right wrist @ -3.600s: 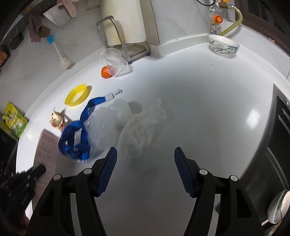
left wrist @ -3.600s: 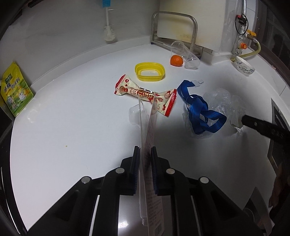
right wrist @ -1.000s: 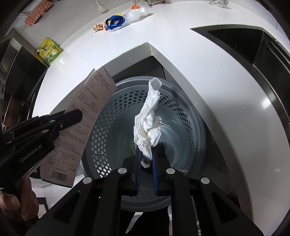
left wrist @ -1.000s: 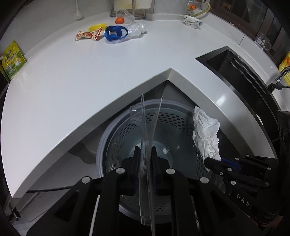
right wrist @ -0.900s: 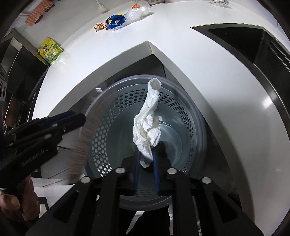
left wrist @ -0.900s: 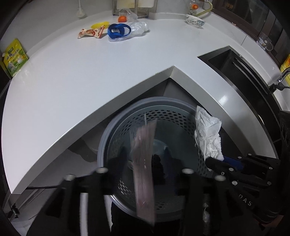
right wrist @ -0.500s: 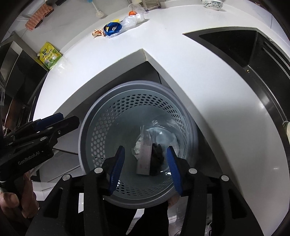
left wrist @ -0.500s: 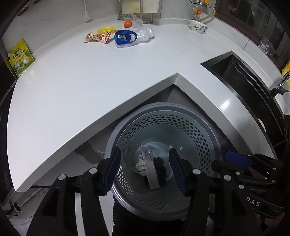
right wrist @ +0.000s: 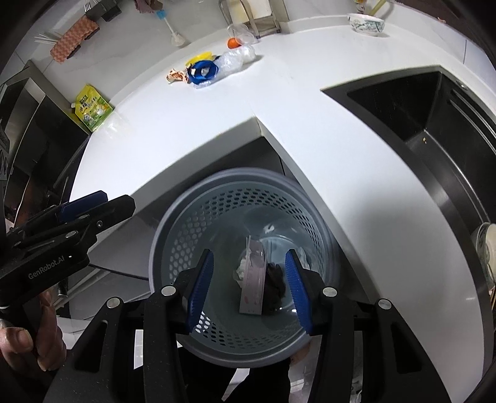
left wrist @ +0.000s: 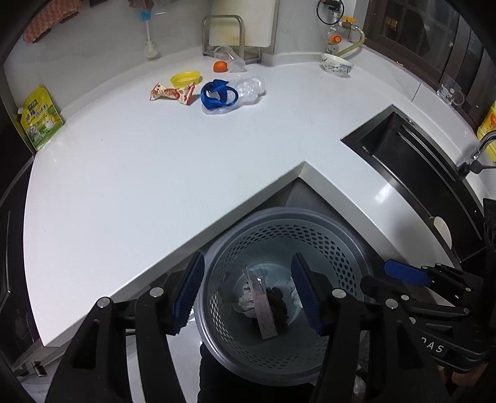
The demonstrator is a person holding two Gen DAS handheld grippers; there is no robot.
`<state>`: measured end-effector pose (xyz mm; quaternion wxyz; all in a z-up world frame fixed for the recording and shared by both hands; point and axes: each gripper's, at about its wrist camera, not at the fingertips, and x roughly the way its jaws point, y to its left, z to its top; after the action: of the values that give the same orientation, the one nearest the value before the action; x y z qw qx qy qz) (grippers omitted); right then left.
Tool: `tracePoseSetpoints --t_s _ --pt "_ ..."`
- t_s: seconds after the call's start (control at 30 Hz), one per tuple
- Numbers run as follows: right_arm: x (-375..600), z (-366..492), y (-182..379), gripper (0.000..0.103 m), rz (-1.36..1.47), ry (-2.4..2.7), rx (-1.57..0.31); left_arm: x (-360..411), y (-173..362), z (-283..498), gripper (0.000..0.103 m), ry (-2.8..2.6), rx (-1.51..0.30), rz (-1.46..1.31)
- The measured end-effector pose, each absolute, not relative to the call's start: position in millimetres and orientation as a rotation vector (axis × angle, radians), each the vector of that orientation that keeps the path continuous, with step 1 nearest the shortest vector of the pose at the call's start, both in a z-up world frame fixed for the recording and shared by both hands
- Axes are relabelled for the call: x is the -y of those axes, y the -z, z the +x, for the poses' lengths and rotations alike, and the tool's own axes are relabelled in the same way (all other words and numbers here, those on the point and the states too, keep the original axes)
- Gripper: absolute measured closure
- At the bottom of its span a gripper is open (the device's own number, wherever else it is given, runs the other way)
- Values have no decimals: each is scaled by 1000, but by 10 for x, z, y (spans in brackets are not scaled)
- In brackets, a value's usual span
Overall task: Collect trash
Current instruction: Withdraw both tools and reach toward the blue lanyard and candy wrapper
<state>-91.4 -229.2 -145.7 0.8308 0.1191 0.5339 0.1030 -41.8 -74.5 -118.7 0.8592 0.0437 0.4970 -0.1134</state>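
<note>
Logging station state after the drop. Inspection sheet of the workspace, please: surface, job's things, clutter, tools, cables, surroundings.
Surface: white L-shaped countertop, mostly bare.
Job's things: perforated grey bin below the counter corner holds a flat card package, crumpled tissue and something dark. Still on the counter: red snack wrapper, blue strap on clear plastic wrap.
Clutter: yellow lid, orange fruit, tipped clear cup, green pouch, bowl.
Tools: left tool opening, nothing between its jaws; right tool open, empty; both over the bin.
Cables: black loop on the wall by the gas valve.
Surroundings: black sink, faucet, rack, brush.
</note>
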Motion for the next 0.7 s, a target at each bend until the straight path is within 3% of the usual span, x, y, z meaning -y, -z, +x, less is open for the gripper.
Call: tracePoseSetpoints --t_s 0.7 --pt "2014 69 997 53 249 -154 -1020 28 651 621 24 155 -911 29"
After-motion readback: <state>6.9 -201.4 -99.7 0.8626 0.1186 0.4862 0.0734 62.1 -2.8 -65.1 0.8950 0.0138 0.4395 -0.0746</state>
